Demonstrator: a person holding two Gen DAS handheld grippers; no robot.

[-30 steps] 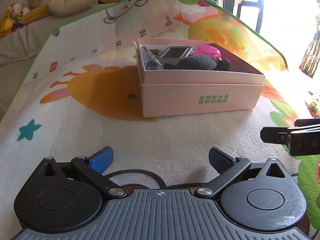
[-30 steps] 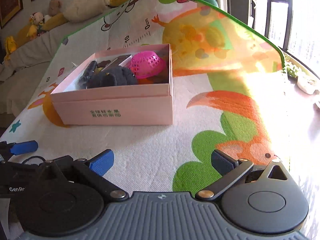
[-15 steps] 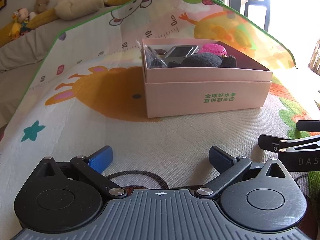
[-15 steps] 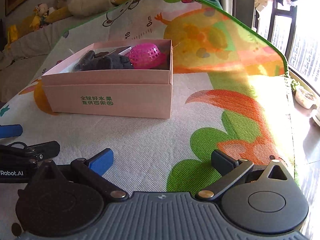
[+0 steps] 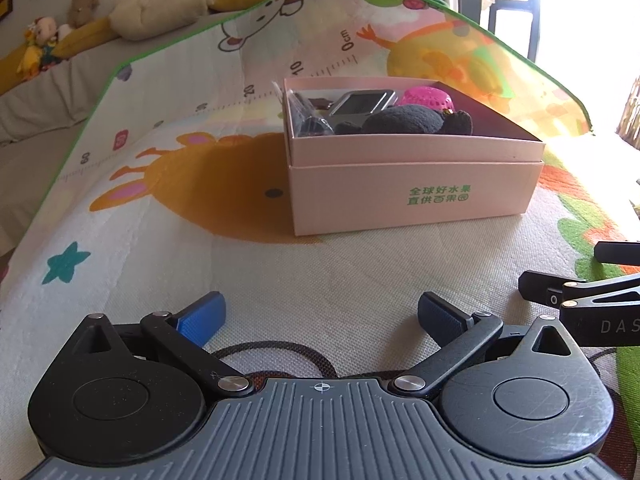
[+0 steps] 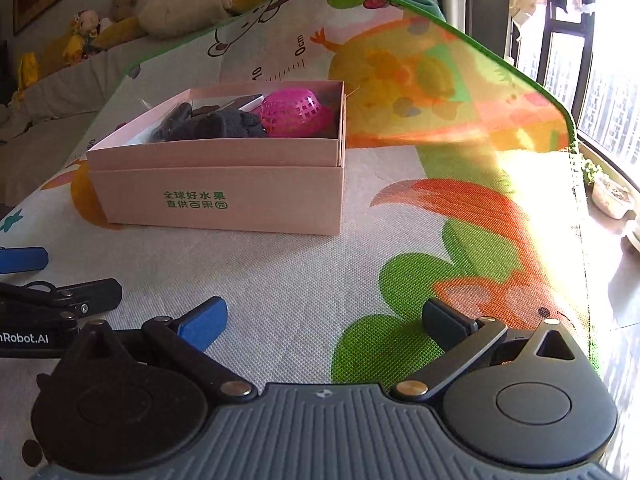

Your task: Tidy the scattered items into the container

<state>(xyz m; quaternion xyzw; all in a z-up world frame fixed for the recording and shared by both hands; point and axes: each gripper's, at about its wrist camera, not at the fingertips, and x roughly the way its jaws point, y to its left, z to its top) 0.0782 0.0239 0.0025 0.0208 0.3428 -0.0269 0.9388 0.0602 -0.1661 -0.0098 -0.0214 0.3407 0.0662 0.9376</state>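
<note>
A pink cardboard box (image 5: 412, 196) (image 6: 224, 196) with green print stands on the play mat. It holds a black plush toy (image 5: 404, 122) (image 6: 218, 128), a pink mesh ball (image 5: 426, 97) (image 6: 292, 110), a silver device (image 5: 360, 104) and a dark packet (image 5: 306, 120). My left gripper (image 5: 320, 316) is open and empty, low over the mat in front of the box. My right gripper (image 6: 322, 318) is open and empty, low to the box's right front. Each gripper shows at the other view's edge.
The colourful play mat (image 5: 160, 208) covers the surface. A black cable loop (image 5: 276, 350) lies under the left gripper. Stuffed toys (image 5: 152, 8) line a sofa at the back left. A bright window and a small pot (image 6: 612, 196) are at the right.
Both grippers have sunk lower and drawn back slightly from the box, so the box looks higher and flatter. Both stayed open and empty. The box contents have not moved.
</note>
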